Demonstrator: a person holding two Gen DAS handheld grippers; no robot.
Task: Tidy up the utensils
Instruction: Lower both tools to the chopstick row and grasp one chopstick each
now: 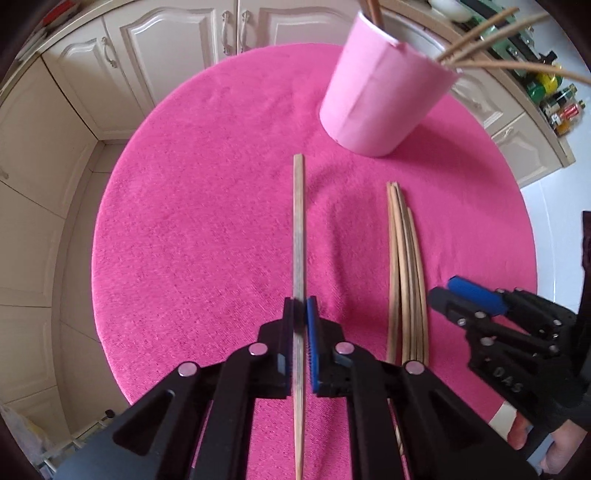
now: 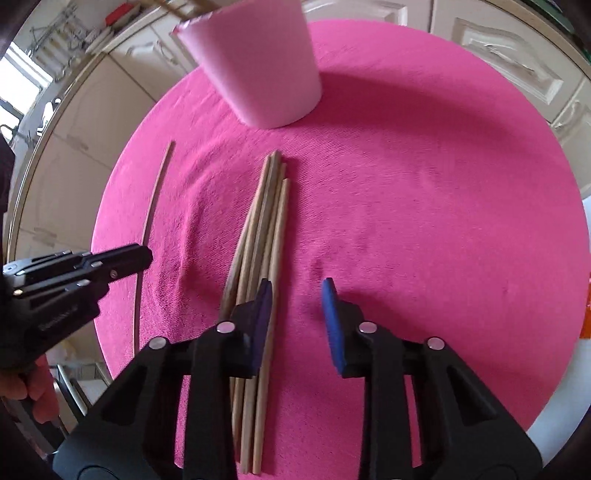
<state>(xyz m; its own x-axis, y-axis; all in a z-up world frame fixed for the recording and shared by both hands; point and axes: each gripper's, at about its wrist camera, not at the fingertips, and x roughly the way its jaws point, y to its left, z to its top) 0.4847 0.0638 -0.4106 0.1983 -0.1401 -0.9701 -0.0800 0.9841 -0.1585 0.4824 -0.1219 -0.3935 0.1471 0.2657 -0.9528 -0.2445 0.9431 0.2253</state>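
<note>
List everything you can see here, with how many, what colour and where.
Held chopstick: one, light wood, clamped in the left gripper.
Loose chopsticks: about five, light wood, bundled on the cloth beside the held one.
Cup: one, pink, far side of the table, several chopsticks already standing in it.
Tablecloth: one, hot pink, covering the round table.
Cabinets: cream, beyond the table.
Bottles: several, mixed colours, on the counter at right.
Left gripper: black, blue pads, shut on the chopstick.
Right gripper: black, blue pads, open over the bundle's edge.
</note>
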